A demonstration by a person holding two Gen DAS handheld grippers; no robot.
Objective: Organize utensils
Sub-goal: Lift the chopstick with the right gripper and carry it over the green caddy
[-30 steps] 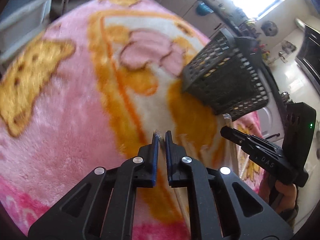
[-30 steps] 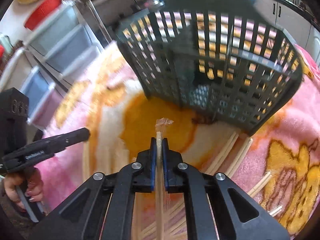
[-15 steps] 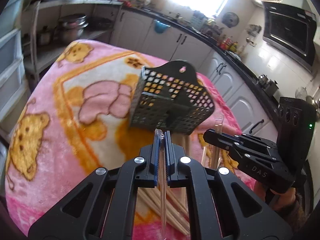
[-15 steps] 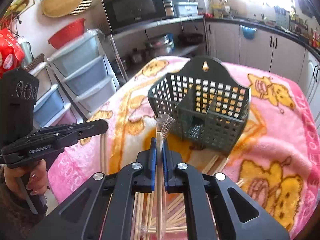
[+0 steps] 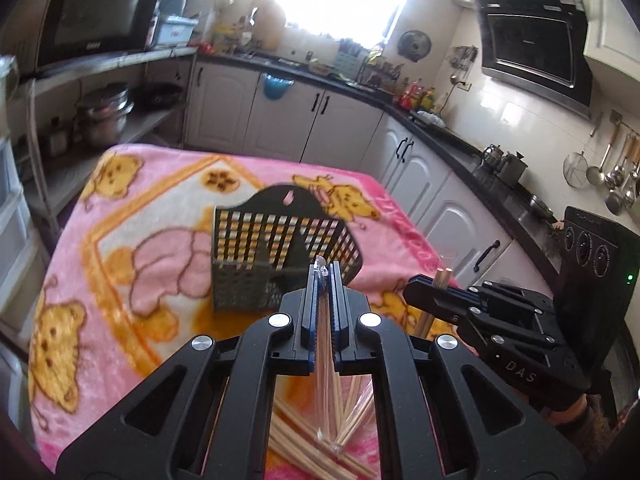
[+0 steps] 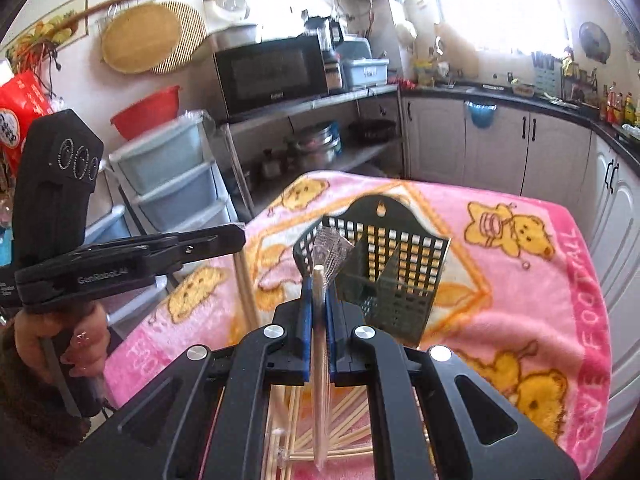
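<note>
Clamping one wrapped chopstick pair [image 5: 325,344], the left gripper [image 5: 323,280] sits at frame centre. The right gripper [image 6: 319,288] pinches another wrapped pair [image 6: 319,344]. The black basket [image 6: 394,272] stands on the pink-covered bench [image 6: 560,280].

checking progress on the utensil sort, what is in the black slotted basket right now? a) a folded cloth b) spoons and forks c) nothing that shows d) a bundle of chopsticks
c: the black slotted basket shows only its own divider, with the blanket visible through its holes, while each gripper, left and right, is shut on wrapped chopsticks short of it.
</note>
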